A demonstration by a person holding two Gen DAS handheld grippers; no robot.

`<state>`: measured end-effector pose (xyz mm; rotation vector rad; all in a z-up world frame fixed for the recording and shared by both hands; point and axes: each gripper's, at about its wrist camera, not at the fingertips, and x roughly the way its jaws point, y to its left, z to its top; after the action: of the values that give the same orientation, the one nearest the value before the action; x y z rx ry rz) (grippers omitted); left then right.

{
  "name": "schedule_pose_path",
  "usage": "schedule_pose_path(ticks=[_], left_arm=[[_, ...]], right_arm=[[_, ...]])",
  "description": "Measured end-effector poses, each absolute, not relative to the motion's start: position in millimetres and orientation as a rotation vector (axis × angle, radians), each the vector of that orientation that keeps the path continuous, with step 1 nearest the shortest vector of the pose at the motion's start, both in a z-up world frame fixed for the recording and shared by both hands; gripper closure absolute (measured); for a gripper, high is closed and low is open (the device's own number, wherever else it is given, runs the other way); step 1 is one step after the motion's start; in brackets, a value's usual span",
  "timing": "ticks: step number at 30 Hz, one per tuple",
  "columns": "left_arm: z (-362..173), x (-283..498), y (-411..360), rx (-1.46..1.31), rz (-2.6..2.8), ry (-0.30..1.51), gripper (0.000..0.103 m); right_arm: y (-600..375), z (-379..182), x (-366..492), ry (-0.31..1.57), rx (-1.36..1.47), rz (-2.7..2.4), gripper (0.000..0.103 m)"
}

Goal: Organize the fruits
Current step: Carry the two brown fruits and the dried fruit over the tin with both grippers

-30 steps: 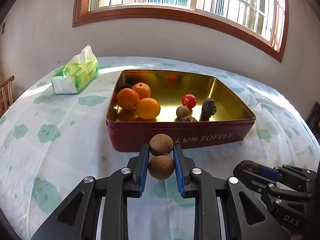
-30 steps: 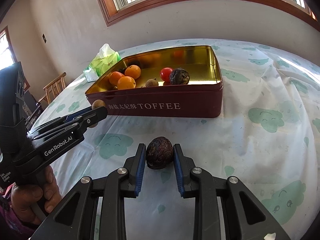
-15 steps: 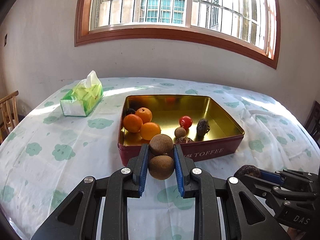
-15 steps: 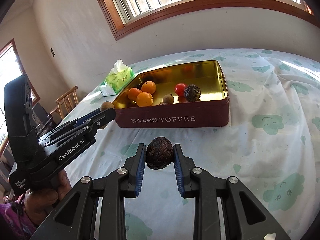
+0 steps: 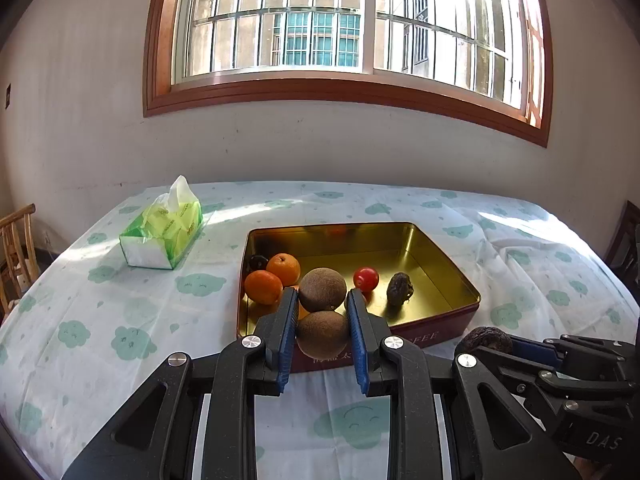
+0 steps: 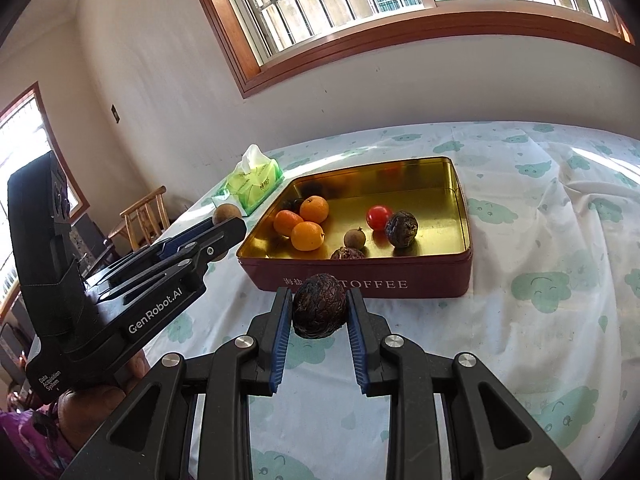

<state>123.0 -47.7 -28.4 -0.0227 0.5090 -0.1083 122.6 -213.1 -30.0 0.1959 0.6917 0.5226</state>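
A red TOFFEE tin (image 5: pixel 456 276) (image 6: pixel 464 216) with a gold inside sits on the table. It holds oranges (image 5: pixel 263 287) (image 6: pixel 307 235), a red tomato (image 5: pixel 366 279) (image 6: pixel 379 217), a small brown fruit (image 6: pixel 354 239) and dark wrinkled fruits (image 5: pixel 400 288) (image 6: pixel 401 223). My left gripper (image 5: pixel 322 312) is shut on two brown round fruits (image 5: pixel 322 333), stacked one above the other, held above the table before the tin. My right gripper (image 6: pixel 319 312) is shut on a dark wrinkled fruit (image 6: pixel 319 311), also held up before the tin.
A green tissue pack (image 5: pixel 164 234) (image 6: pixel 253 186) lies left of the tin. The tablecloth (image 5: pixel 120 312) has green cloud prints. A wooden chair (image 6: pixel 144 220) stands off the table's left side. A wall and window lie behind.
Both grippers have risen and drawn back from the tin with their fruits still held. The tin looks smaller and lower in both views.
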Motion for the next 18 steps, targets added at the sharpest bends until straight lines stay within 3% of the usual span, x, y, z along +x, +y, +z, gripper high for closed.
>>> schedule_pose_path(ticks=[18], left_arm=[[-20, 155, -45, -0.024, -0.097, 0.514, 0.077]], right_arm=[[-212, -19, 154, 0.674, 0.189, 0.523, 0.078]])
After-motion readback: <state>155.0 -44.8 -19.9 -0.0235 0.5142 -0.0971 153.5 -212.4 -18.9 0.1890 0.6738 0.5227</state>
